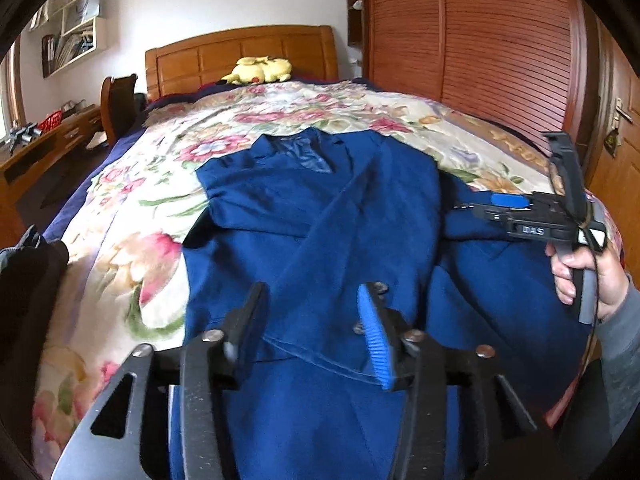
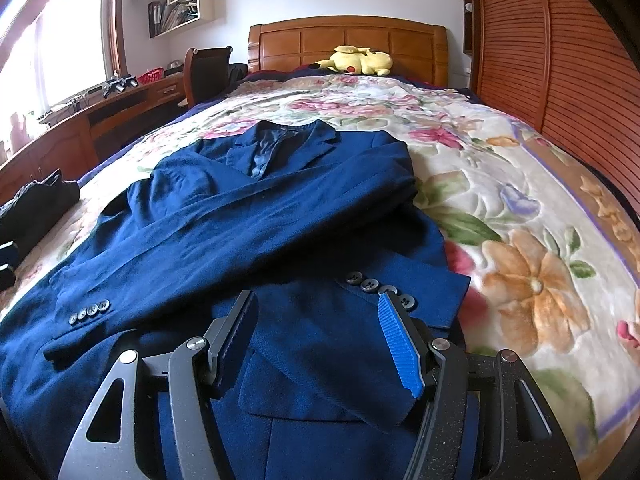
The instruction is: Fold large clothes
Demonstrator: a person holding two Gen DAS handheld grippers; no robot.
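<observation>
Left wrist view
Jacket (image 1: 320, 208): laid face up on the bed (image 1: 132, 216), collar far, hem near; one sleeve (image 1: 340, 216) is crossed diagonally over the chest.
Left gripper (image 1: 312, 320): jaws are parted above the near part of the sleeve; nothing is seen clamped between them.
Right gripper (image 1: 464, 208): seen at the right edge, held by a hand (image 1: 588, 276); its jaws cannot be judged from this side.
Risk: the crossed sleeve may be snagged by the left fingers if they are dragged across it, and the fold undone.

Right wrist view
Jacket (image 2: 240, 216): both sleeves are seen crossed over the front, cuffs with buttons (image 2: 380, 284) near left and near right.
Right gripper (image 2: 320, 332): jaws are parted over the near cuff, nothing gripped.
Bedspread (image 2: 500, 208): thick and soft under the jacket.
Risk: if only the top layer is pinched at the hem, the sleeves may be slid out of place as the bottom is lifted; bedspread pile may be caught with the cloth if the grip is taken too deep.
</observation>
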